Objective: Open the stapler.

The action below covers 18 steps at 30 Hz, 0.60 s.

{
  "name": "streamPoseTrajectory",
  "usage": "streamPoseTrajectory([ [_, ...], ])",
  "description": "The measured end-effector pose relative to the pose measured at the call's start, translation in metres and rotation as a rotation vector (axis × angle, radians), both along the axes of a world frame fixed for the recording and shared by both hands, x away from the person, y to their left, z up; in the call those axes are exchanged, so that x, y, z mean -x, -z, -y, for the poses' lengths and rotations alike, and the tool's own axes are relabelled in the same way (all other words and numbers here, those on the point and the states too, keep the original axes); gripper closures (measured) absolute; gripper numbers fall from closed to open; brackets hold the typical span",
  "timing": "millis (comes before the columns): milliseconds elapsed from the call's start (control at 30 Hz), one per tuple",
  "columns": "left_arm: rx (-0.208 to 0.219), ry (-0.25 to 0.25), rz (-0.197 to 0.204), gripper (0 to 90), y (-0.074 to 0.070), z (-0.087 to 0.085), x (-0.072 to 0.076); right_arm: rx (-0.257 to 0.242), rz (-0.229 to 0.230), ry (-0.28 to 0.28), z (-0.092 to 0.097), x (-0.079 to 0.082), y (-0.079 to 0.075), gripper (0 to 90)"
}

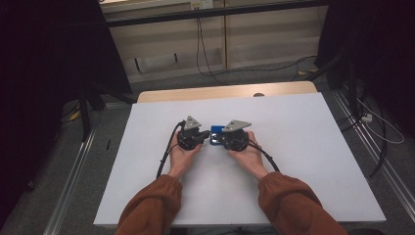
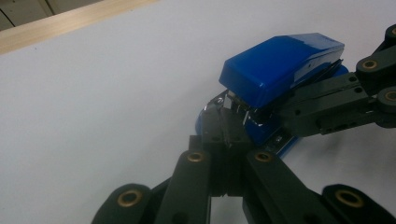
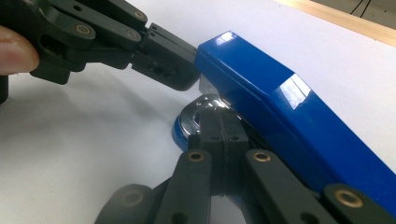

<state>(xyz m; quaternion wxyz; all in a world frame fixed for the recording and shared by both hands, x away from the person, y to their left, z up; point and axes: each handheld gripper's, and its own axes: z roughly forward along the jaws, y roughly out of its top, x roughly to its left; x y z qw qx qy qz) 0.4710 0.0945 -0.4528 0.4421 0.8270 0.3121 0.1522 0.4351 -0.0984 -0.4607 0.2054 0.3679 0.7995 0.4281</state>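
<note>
Both hands come in from six o'clock on the white counter (image 1: 303,147). The left gripper (image 1: 204,138) and the right gripper (image 1: 218,139) meet near the counter's middle, each with fingers pressed together. Between them lies the blue stapler (image 1: 216,133), its lid apparently raised; whether either tip grips it is unclear.

No lettering, brand, number or sign can be read on the blue stapler (image 2: 280,74), on the desk (image 1: 303,147), or on either gripper.
</note>
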Motion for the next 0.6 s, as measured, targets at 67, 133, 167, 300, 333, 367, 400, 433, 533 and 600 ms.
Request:
streamPoseTrajectory([
  [67,-0.001,0.004,0.006,90.0,-0.0007,0.0001,0.0001,0.001,0.0,0.002,-0.0002,0.0003,0.0,90.0],
  [133,-0.009,0.012,0.008,90.0,-0.002,0.0012,0.0012,-0.005,-0.004,0.013,-0.0002,0.0006,0.0001,90.0],
  [167,-0.009,0.012,0.008,90.0,-0.002,0.0012,0.0012,-0.006,-0.006,0.017,-0.0004,0.0009,0.0001,90.0],
  [300,-0.001,0.006,0.003,90.0,-0.0017,0.0014,0.0011,-0.008,-0.008,0.016,-0.0001,0.0007,0.0001,90.0],
  [333,0.0,0.006,0.002,90.0,-0.002,0.0013,0.001,-0.008,-0.008,0.017,-0.0001,0.0009,0.0001,90.0],
  [367,0.0,0.006,0.002,90.0,-0.002,0.0013,0.001,-0.008,-0.007,0.017,-0.0002,0.001,0.0002,90.0],
  [400,0.022,0.009,-0.006,90.0,-0.004,0.0007,0.0004,-0.007,-0.007,0.017,-0.0002,0.0009,0.0002,90.0],
  [433,0.02,0.011,-0.001,90.0,-0.0056,0.0009,-0.0004,-0.009,-0.009,0.016,0.0001,0.0008,0.0001,90.0],
  [533,0.027,0.008,0.001,90.0,-0.0073,0.0019,-0.0012,-0.014,-0.009,0.015,0.0006,0.0003,0.0003,90.0],
  [600,0.023,0.004,0.006,90.0,-0.0071,0.0024,-0.0019,-0.011,-0.009,0.015,0.0002,0.0003,0.0002,90.0],
])
